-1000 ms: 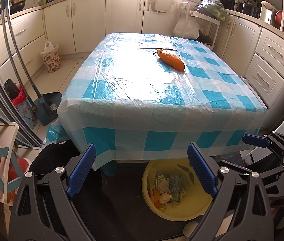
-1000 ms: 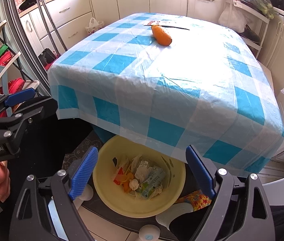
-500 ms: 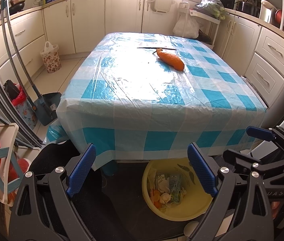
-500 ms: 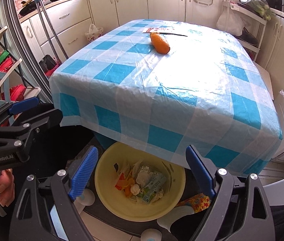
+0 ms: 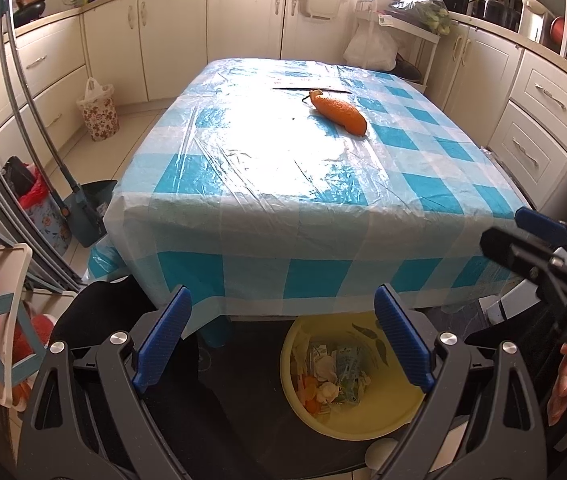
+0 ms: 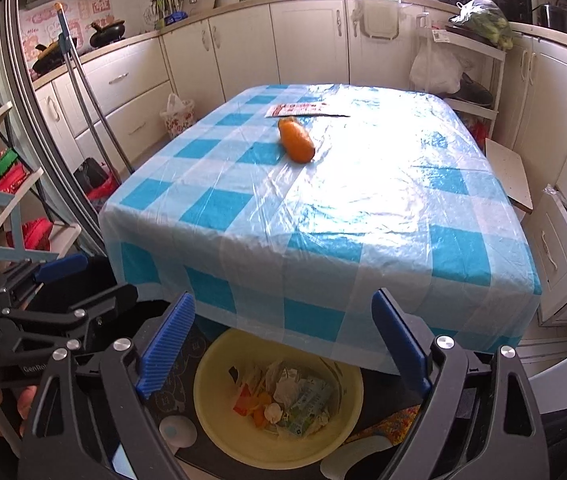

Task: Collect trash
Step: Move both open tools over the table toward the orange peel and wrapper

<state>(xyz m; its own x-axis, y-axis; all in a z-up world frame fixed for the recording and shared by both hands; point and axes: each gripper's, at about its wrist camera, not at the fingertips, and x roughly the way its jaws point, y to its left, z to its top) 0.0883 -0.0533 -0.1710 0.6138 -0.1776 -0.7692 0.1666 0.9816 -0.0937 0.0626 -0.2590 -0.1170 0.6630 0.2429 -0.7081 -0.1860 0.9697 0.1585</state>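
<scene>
On the left, our left claw (image 5: 279, 344) hangs low at the near edge of the desk (image 5: 243, 240), spread wide with nothing between its blue pads; we hold it there, we judge, because its own load is not yet chosen. Just right of it, on the floor and half under the desk's near edge, sits the yellow basin (image 6: 219, 432), placed where scraps can be dropped without walking off. It already holds wrappers and orange scraps, so part of the collecting looks done.

Further in, toward the far middle of the desk, lies the orange peel (image 6: 296, 145), and just beyond it a flat printed wrapper (image 6: 303, 109); both rest on the checked plastic cloth, well apart from either claw. These seem to be what is left to gather.

On the right, our right claw (image 6: 283, 346) is also spread and empty, pointing over the basin toward the desk, ready, we think, for the reach to the peel.
</scene>
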